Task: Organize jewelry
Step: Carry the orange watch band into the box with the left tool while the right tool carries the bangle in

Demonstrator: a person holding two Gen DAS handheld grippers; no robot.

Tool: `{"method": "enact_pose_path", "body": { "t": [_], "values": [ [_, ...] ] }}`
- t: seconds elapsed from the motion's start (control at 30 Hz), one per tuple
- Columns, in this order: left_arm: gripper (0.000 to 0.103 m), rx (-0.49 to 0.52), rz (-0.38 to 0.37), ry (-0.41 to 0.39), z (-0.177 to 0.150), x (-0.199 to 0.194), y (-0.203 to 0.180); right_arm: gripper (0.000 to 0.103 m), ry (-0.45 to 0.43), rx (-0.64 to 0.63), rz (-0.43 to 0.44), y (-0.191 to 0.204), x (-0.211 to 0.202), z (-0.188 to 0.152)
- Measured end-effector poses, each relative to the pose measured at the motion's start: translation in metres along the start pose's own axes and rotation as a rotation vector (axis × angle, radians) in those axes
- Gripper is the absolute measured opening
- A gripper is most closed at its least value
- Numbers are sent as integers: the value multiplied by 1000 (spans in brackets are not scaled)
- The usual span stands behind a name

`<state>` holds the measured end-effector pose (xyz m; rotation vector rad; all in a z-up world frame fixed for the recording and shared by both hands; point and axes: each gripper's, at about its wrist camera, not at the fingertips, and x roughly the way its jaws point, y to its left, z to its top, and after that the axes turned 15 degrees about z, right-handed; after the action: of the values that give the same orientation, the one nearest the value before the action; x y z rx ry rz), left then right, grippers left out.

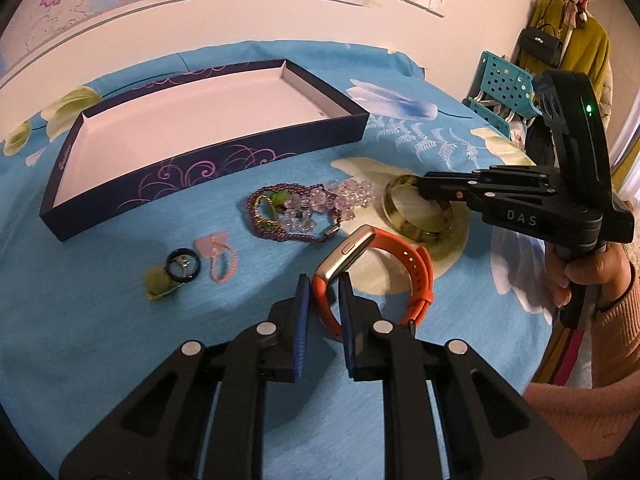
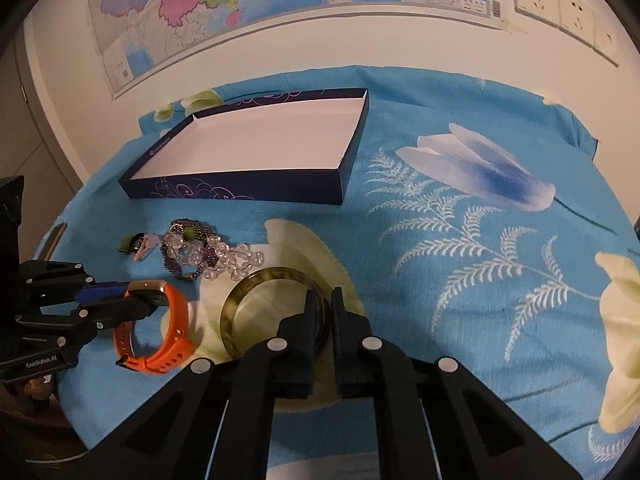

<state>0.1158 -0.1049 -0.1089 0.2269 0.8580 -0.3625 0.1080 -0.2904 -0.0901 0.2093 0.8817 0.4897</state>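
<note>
On the blue flowered cloth (image 1: 100, 320) the navy box (image 1: 208, 176) sits at the far left, its white floor bare and its open top facing up. Only the left wrist view shows the small things in front of it clearly: a green felt piece (image 1: 158, 286), a dark ring (image 1: 183, 266) touching it, and just beside that a pink bead loop (image 1: 224, 266) on a pink tag. In the right wrist view these shrink to a blur at the left edge of the bead pile.

Next comes the tangle of purple beads (image 1: 276, 216) and clear crystal beads (image 1: 344, 198), lying between the box and the two bracelets.

The left gripper (image 1: 325, 286) is clamped on the orange watch band (image 1: 416, 268): the blue pads squeeze the strap just beside the gold case, the rest of the loop resting on the cloth. The right wrist view confirms this from the side, with the band (image 2: 176, 320) caught between the fingers entering from the left.

Further right, the green bangle (image 1: 416, 226) lies flat on a pale flower print. From the left wrist view the right gripper (image 1: 420, 188) reaches over its far rim, and whether it pinches cannot be told there. The right wrist view settles it: the right gripper (image 2: 325, 302) is closed on the bangle's (image 2: 248, 288) wall, one finger inside the ring and one outside.

Only the left wrist view shows the person's hand (image 1: 592, 276) on the right handle, a peach sleeve (image 1: 620, 344), and a teal stool (image 1: 504, 88) beyond the table edge. Only the right wrist view shows the large blue tulip print (image 2: 480, 168).
</note>
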Motion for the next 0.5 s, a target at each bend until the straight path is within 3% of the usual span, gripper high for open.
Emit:
{"method": "enact_pose_path", "body": {
  "t": [0.2,0.5],
  "values": [
    [15,-12,13,-69,8,-25,24,6,-51,15,38,4,-12,6],
    [15,25,139,-128,61,-28,76,6,-136,-36,75,19,-7,64]
  ]
}}
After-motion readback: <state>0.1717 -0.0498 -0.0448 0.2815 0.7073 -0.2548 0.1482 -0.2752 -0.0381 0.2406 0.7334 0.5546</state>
